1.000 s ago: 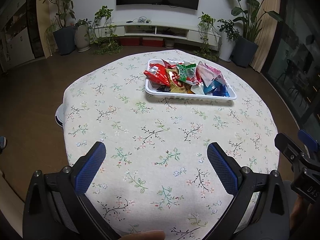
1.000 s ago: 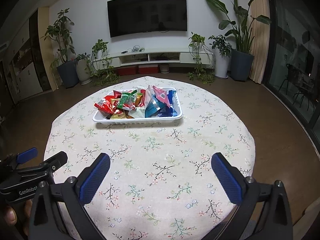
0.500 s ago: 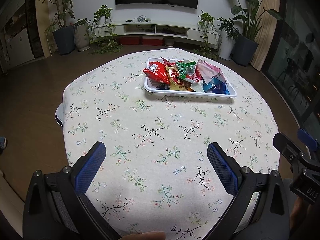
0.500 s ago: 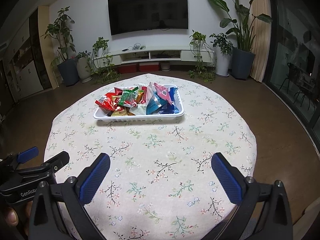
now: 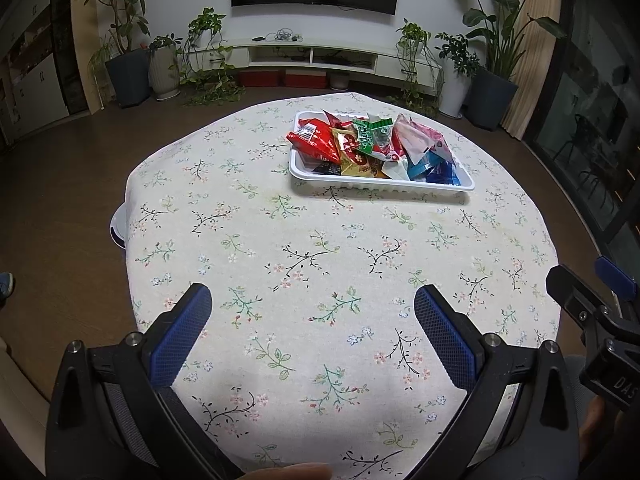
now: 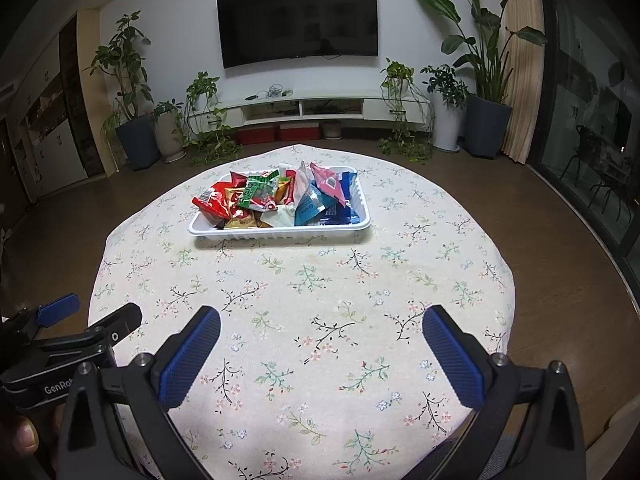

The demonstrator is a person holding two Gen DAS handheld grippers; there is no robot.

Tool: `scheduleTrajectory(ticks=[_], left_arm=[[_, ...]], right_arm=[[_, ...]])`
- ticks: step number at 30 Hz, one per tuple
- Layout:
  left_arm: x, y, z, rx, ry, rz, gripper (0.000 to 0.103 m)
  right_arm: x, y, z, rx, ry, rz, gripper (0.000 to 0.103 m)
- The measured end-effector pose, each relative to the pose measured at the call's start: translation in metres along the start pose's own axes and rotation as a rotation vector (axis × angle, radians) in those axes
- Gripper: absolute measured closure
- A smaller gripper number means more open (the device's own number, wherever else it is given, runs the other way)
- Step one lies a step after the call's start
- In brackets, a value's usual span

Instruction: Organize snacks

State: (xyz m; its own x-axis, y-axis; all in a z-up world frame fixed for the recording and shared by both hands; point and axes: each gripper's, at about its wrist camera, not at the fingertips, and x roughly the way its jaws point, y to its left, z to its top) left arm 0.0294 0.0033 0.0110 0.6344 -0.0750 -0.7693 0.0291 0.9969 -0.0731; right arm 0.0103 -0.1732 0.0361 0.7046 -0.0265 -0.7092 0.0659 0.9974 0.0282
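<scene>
Fingers [image 5: 182, 338] of the left gripper [image 5: 312, 308] and the right gripper [image 6: 320, 326] spread wide, empty, well short of the white tray [image 6: 280, 232] heaped with snack packets [image 6: 276, 198] across the counter [image 6: 304, 300]. A careless pinch could spill loose, slippery wrappers.

A round table [image 5: 248, 240] covered by a cream cloth printed with small flower sprigs [image 6: 320, 300] is seen in both wrist views. One thing alone is set directly on the cloth, toward the far side: a shallow white rectangular plastic tray [image 5: 380, 186] [image 6: 280, 233], heaped with coloured snack packets [image 5: 360, 146] [image 6: 276, 198]. The cloth is draped over the table's edge.
</scene>
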Motion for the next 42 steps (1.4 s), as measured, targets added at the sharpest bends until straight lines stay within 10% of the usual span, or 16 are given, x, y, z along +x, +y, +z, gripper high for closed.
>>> scheduleTrajectory(ticks=[42], left_arm=[[0.008, 0.000, -0.003, 0.019, 0.023, -0.006, 0.000]], right_arm=[[0.004, 0.001, -0.015, 0.017, 0.026, 0.013, 0.000]])
